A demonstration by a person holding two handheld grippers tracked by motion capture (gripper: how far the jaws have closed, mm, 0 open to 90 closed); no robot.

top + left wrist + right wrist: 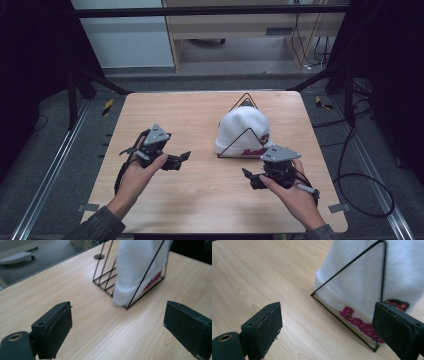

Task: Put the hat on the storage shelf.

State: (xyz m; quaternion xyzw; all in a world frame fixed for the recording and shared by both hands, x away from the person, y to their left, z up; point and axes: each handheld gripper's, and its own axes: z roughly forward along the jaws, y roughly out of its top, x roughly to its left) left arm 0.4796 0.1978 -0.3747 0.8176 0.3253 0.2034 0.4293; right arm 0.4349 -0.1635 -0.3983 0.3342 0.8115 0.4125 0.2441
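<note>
Left hand-held gripper [184, 157] and right hand-held gripper [247, 175] (jaws apart) are flanking one white knitted beanie [243, 131] sitting on one black wire triangular stand [244, 102].

We found one piece of lettering: a red embroidered script word [362, 323] on the folded cuff of the white knitted beanie [367, 277], which sat in a black triangular wire stand [348, 270]. We could not read it; the wire and a jaw crossed it. Beside it sat a small red-and-black emblem [396, 304], also illegible.
</note>
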